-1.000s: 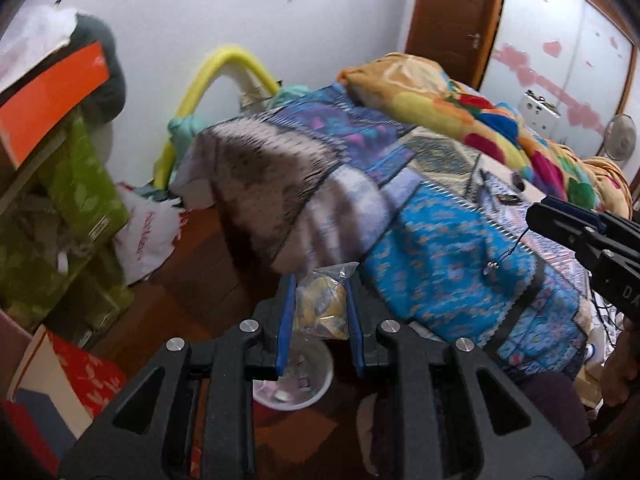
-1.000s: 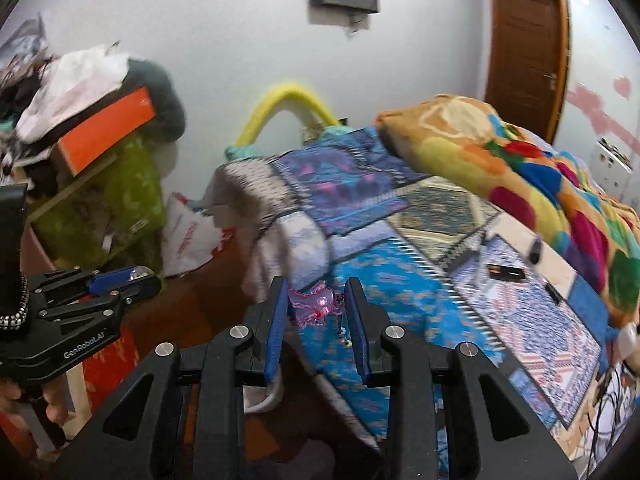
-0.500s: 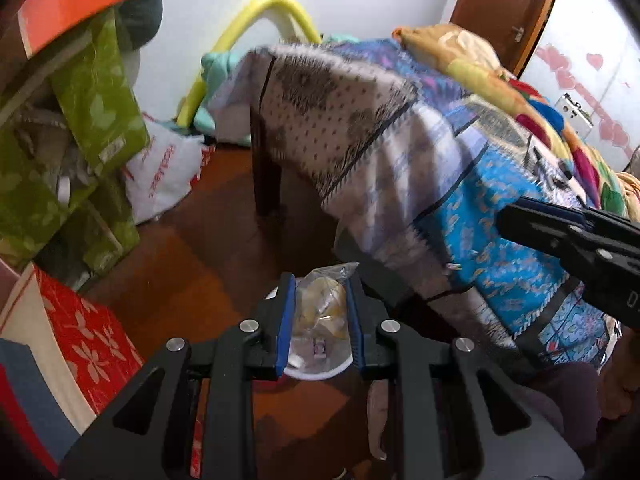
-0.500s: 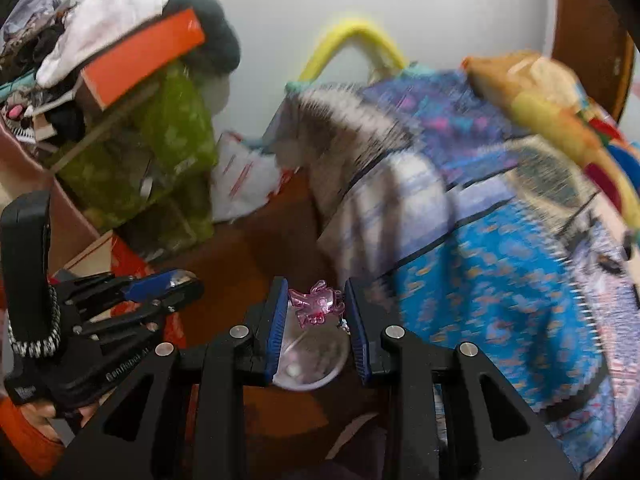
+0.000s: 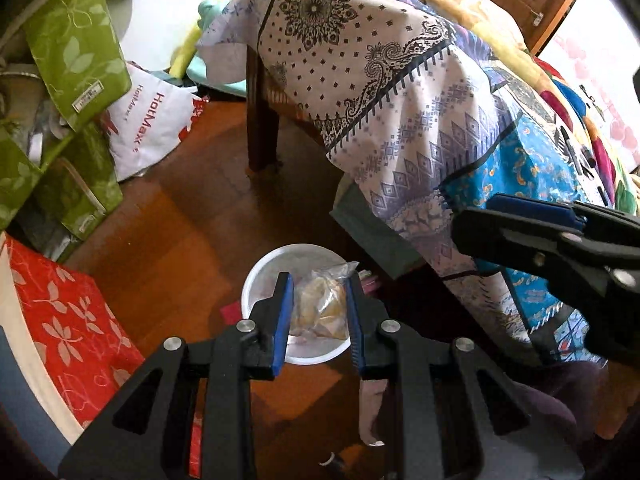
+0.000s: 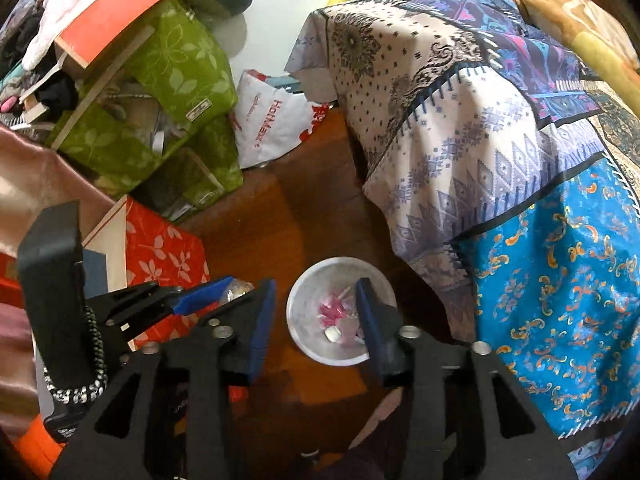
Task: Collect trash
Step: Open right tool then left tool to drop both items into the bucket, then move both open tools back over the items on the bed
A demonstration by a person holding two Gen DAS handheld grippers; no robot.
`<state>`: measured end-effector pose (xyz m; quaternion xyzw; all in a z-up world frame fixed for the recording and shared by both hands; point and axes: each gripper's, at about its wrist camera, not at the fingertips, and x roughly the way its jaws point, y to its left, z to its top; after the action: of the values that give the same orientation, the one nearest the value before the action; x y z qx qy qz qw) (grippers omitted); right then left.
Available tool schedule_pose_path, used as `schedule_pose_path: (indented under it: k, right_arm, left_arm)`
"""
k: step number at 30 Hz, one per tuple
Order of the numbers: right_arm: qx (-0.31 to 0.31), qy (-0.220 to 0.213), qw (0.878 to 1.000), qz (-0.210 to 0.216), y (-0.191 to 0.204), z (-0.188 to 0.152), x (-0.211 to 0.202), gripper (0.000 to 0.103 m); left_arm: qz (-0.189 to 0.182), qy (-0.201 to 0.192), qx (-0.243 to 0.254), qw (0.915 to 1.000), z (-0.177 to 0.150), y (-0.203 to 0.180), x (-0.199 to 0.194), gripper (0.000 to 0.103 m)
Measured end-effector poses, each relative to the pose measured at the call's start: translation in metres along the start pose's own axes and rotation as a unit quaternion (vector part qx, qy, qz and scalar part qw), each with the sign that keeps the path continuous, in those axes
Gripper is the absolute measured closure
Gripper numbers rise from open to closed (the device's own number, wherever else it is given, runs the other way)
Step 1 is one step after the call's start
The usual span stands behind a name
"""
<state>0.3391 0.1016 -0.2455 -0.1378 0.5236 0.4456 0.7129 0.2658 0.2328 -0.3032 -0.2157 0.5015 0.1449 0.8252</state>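
Note:
A white round bin stands on the wooden floor beside the bed; it also shows in the right wrist view. My left gripper is shut on a clear plastic bag with yellow bits and holds it over the bin. My right gripper is open and empty above the bin. Pink trash lies inside the bin, with a small white piece beside it. The left gripper shows at the left of the right wrist view, and the right gripper's fingers at the right of the left wrist view.
A bed with patterned sheets hangs over the floor at right, on a dark wooden leg. Green bags, a white HotMax bag and a red floral box crowd the left.
Both grippers have tilted down from the bed to the bin on the floor. The right gripper has opened and the pink trash it held now lies in the bin. The left still holds its bag.

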Motion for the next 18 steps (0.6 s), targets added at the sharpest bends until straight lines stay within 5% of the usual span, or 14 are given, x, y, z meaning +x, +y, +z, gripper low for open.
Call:
schedule_pose_path:
  k: [3, 11, 13, 18]
  right_arm:
    - [0.001, -0.007, 1.000, -0.004, -0.004, 0.001, -0.006, 0.060]
    - [0.010, -0.026, 0.999, -0.019, -0.018, 0.000, -0.029, 0.060]
    - [0.013, -0.032, 0.999, -0.019, -0.019, 0.000, -0.035, 0.060]
    - [0.018, -0.051, 0.998, -0.030, -0.022, -0.007, -0.059, 0.060]
  left_arm:
    - [0.001, 0.013, -0.006, 0.9999, 0.004, -0.001, 0.006, 0.069]
    - [0.011, 0.007, 0.015, 0.9998, 0.006, -0.012, -0.007, 0.066]
    - [0.018, 0.005, 0.022, 0.9996, 0.007, -0.016, -0.014, 0.053]
    - [0.030, -0.003, 0.025, 0.9993, 0.009, -0.022, -0.028, 0.052]
